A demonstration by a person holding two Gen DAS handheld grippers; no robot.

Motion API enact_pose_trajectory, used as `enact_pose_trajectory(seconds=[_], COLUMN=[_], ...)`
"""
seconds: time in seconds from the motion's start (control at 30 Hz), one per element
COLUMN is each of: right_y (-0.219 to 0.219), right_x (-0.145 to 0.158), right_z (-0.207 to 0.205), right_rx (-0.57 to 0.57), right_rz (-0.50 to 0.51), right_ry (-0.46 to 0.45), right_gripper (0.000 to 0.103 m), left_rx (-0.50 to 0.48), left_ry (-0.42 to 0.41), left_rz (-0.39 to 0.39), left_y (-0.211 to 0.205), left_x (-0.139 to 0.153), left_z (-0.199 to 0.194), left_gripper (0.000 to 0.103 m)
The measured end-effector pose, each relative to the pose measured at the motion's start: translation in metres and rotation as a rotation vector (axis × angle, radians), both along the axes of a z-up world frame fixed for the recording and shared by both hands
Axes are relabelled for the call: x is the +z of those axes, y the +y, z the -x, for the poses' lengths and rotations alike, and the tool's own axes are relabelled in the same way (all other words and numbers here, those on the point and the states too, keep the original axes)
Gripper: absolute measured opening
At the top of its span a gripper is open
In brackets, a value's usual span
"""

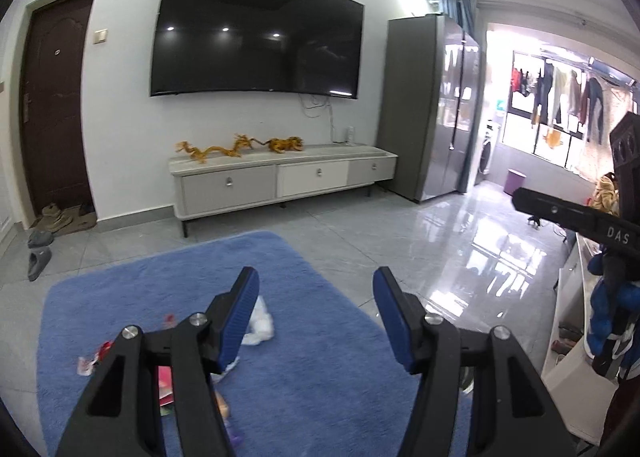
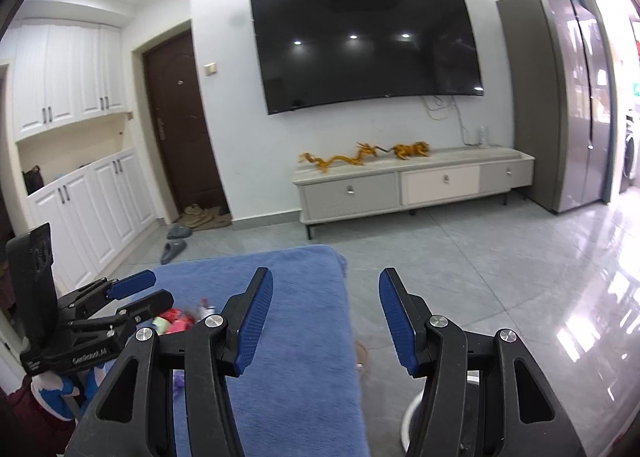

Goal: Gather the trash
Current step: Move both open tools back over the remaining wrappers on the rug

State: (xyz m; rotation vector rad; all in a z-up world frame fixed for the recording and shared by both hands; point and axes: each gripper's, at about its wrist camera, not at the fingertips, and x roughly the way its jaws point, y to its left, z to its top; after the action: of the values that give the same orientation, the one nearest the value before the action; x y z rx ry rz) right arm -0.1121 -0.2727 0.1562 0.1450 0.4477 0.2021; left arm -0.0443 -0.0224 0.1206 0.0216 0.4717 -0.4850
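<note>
Trash lies on a blue rug point(image 1: 320, 357): a crumpled white tissue point(image 1: 262, 323), red and white wrappers point(image 1: 94, 357) and a pink packet point(image 1: 166, 381), partly hidden behind my left fingers. My left gripper point(image 1: 316, 277) hangs above the rug, open, with nothing between its blue pads point(image 1: 240, 321). My right gripper point(image 2: 326, 275) is also open and holds nothing, over the rug's right edge point(image 2: 344, 297). In the right wrist view the left gripper point(image 2: 156, 289) shows at the left above a blurred pile of red and green trash point(image 2: 174, 321).
A white round rim point(image 2: 414, 411) shows low beside the rug. A TV cabinet point(image 1: 280, 177) stands under a wall TV point(image 1: 256, 33), with a tall fridge point(image 1: 432, 105) to its right. Slippers point(image 1: 38, 257) lie near a brown door point(image 1: 56, 97). Glossy floor tiles point(image 1: 460, 249) spread right.
</note>
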Motion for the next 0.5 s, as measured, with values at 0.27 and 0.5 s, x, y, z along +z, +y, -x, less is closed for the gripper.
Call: enact_pose_trajectory(seconds=[0.27, 0.5], right_y=[0.024, 0.045], right_x=[-0.009, -0.031], right_z=[-0.017, -0.052], right_rx=[0.066, 0.108], right_rz=[-0.001, 0.015], right_ry=[0.02, 0.09], right_gripper=[0.055, 0.055], left_rx=[0.143, 0.215], left_ry=[0.052, 0.19], left_rz=[-0.059, -0.064], left_y=[0.09, 0.16], left_x=[-0.04, -0.1], left_z=[-0.017, -0.035], left_gripper=[0.058, 0.058])
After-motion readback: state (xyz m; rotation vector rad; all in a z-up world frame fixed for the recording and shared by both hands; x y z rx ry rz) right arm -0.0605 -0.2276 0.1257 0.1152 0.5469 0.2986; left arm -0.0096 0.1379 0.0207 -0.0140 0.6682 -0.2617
